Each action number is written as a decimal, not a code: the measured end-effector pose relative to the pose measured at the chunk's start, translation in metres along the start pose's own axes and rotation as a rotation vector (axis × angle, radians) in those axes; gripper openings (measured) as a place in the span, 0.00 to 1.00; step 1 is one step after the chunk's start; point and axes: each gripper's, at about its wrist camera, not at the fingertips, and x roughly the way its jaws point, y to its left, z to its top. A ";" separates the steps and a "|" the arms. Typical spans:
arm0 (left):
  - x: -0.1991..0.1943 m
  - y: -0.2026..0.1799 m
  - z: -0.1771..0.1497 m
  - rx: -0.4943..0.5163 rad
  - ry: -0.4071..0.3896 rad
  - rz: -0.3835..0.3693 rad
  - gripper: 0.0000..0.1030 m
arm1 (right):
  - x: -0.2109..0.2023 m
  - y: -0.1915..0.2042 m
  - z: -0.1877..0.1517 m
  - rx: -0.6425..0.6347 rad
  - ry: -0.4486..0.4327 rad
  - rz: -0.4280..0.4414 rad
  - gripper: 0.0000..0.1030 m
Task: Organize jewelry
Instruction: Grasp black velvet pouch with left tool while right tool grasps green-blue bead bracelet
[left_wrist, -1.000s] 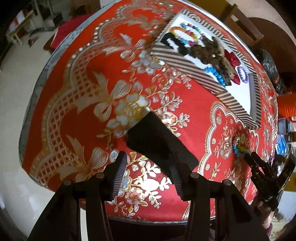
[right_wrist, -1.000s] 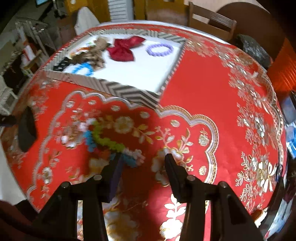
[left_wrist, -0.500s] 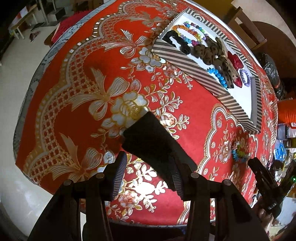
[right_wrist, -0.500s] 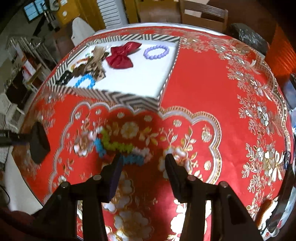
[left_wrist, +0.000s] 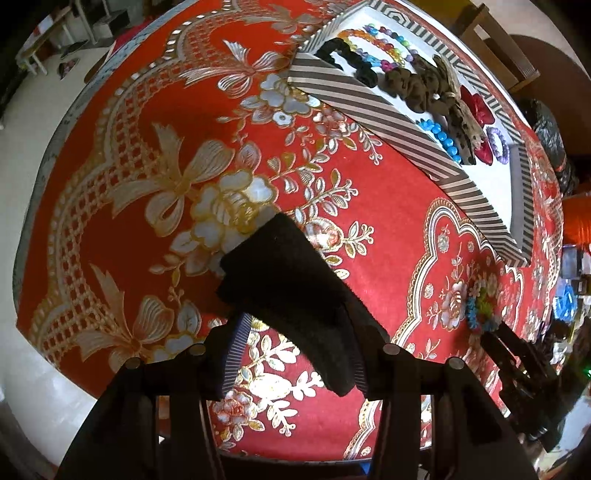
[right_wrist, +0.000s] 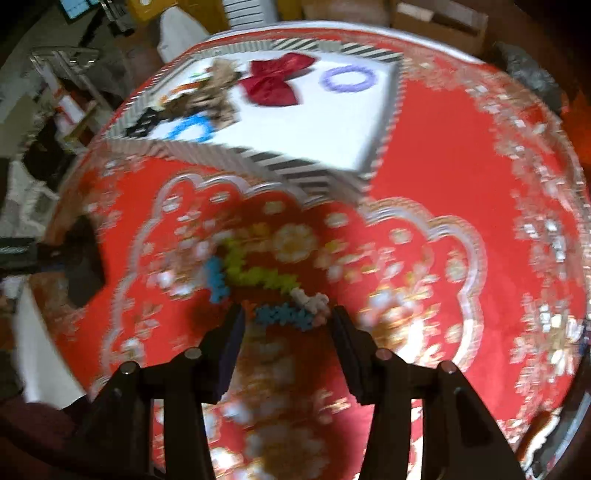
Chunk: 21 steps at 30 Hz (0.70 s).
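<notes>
A striped tray (left_wrist: 399, 122) (right_wrist: 280, 162) on the red tablecloth holds bracelets, scrunchies and a red bow (right_wrist: 275, 83). My left gripper (left_wrist: 295, 354) has a wide black band (left_wrist: 291, 295) between its jaws, held above the cloth; the jaws stand wide and the band leans on the right finger. A multicoloured bead bracelet (right_wrist: 258, 284) (left_wrist: 480, 306) lies on the cloth. My right gripper (right_wrist: 288, 328) is open, its fingertips either side of the bracelet's near end. The right wrist view is blurred.
The round table's edge (left_wrist: 44, 155) curves at the left, with floor beyond. A wooden chair (left_wrist: 495, 40) stands behind the tray. A purple bracelet (right_wrist: 347, 79) lies at the tray's far right. Clutter sits at the table's right (left_wrist: 565, 299).
My right gripper has moved forward and down onto the multicoloured bracelet, which now sits between its fingertips. My left gripper has lifted slightly with the black band.
</notes>
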 end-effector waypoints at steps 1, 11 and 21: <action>0.000 -0.001 0.002 0.001 0.002 0.002 0.22 | -0.003 0.001 0.000 -0.010 -0.015 -0.029 0.49; 0.006 -0.029 0.012 0.078 0.007 0.048 0.22 | 0.008 0.016 0.012 -0.159 0.001 -0.078 0.49; 0.004 -0.036 0.023 0.161 -0.026 -0.013 0.00 | 0.005 0.027 0.013 -0.122 -0.056 -0.027 0.12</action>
